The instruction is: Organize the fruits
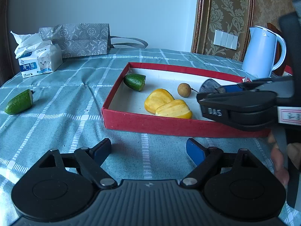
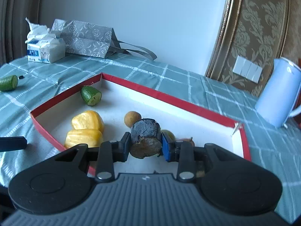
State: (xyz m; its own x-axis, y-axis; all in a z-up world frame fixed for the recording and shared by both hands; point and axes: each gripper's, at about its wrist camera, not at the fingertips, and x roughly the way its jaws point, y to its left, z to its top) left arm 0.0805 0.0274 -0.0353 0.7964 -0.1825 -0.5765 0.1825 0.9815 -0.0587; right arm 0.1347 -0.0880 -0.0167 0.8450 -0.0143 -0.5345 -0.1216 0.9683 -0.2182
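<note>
A shallow red box [image 1: 150, 126] [image 2: 169, 96] lies on the checked tablecloth. Inside it are a green fruit half [image 1: 135, 82] [image 2: 91, 96], two yellow pieces [image 1: 159, 99] [image 2: 87, 121] and a small brown round fruit [image 1: 184, 89] [image 2: 132, 118]. My right gripper [image 2: 145, 141] [image 1: 212, 92] hangs over the box's right part, shut on a dark stubby chunk [image 2: 145, 131] [image 1: 209, 86]. My left gripper [image 1: 148, 148] stands open over the cloth in front of the box, nothing between its fingers. A second green half [image 1: 18, 102] [image 2: 8, 82] lies on the cloth at far left.
A tissue pack [image 1: 40, 62] and a grey patterned bag [image 1: 82, 39] stand at the table's back left. A pale blue kettle [image 1: 263, 52] [image 2: 278, 94] stands behind the box's right corner. A hand [image 1: 280, 162] holds the right gripper.
</note>
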